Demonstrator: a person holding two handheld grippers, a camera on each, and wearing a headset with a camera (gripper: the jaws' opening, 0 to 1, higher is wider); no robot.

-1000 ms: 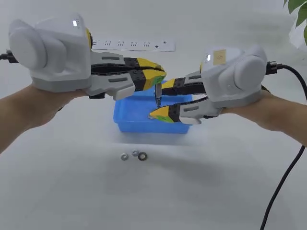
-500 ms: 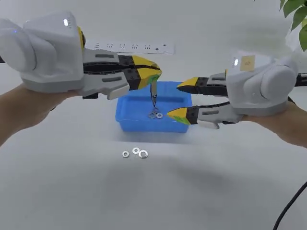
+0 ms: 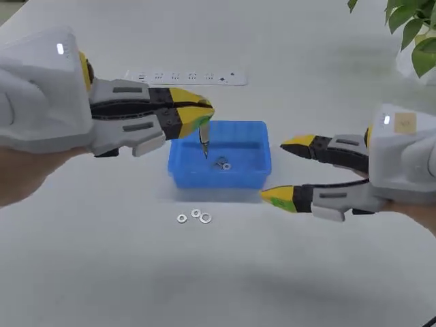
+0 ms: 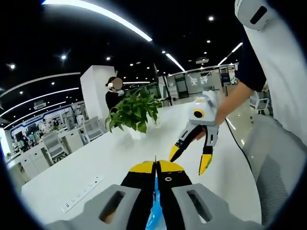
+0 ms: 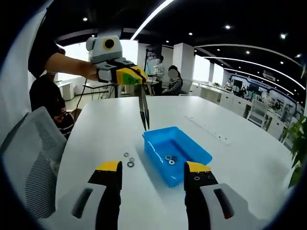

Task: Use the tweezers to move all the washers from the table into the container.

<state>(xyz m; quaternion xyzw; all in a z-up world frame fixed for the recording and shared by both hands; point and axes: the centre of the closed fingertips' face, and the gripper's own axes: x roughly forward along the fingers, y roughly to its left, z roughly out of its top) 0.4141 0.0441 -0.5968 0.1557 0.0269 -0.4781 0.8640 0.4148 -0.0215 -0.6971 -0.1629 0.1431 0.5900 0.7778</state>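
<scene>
Left gripper [image 3: 203, 117]: you're clamping the jaws tight on the tweezers [image 3: 204, 142]; the tips are pointing down over the left part of the blue container [image 3: 218, 180].
Right gripper [image 3: 274, 170]: you're holding it with jaws spread wide, gripping nothing; it's hovering just right of the container's front corner.
Loose washers [image 3: 194, 216]: three are lying in a tight cluster on the table [image 3: 102, 272], just in front of the container.
Stored washers [image 3: 223, 163]: a few are sitting mid-floor in the container; can't tell whether the tweezer tips are carrying one.
Power strip [image 3: 184, 76]: lying behind the container.
</scene>
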